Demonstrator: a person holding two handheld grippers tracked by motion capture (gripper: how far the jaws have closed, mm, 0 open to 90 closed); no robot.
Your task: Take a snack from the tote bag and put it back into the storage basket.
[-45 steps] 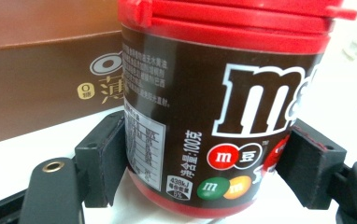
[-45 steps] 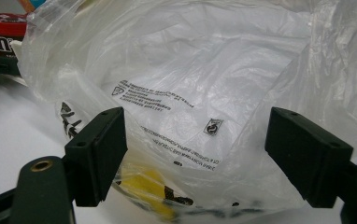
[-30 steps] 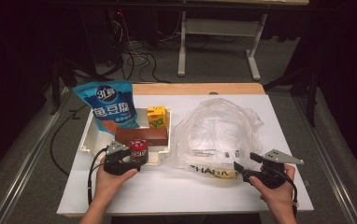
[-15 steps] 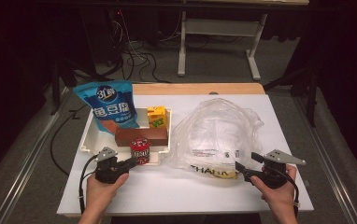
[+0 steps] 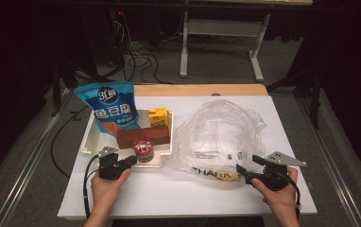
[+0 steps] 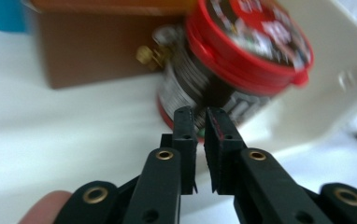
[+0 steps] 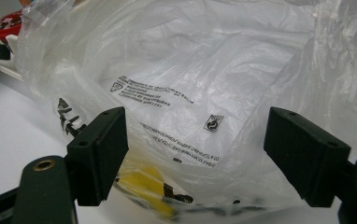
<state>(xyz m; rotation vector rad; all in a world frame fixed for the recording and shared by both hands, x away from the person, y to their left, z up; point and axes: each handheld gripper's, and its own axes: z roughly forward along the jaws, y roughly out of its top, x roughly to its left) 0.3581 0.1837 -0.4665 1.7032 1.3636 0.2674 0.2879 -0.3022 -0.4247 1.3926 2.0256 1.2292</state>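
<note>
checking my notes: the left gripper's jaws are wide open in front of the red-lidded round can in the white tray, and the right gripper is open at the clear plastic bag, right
Not quite. The left gripper has its jaws nearly shut, only a thin gap between them, as the left gripper view shows. The rest holds: it sits in front of the red-lidded round can in the white tray, and the right gripper is open at the clear plastic bag.

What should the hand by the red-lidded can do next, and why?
Probably open the left gripper first. Its jaws stand nearly shut, just in front of the red-lidded can in the white tray, and the can is wider than that gap. The right gripper waits open at the plastic bag.
</note>
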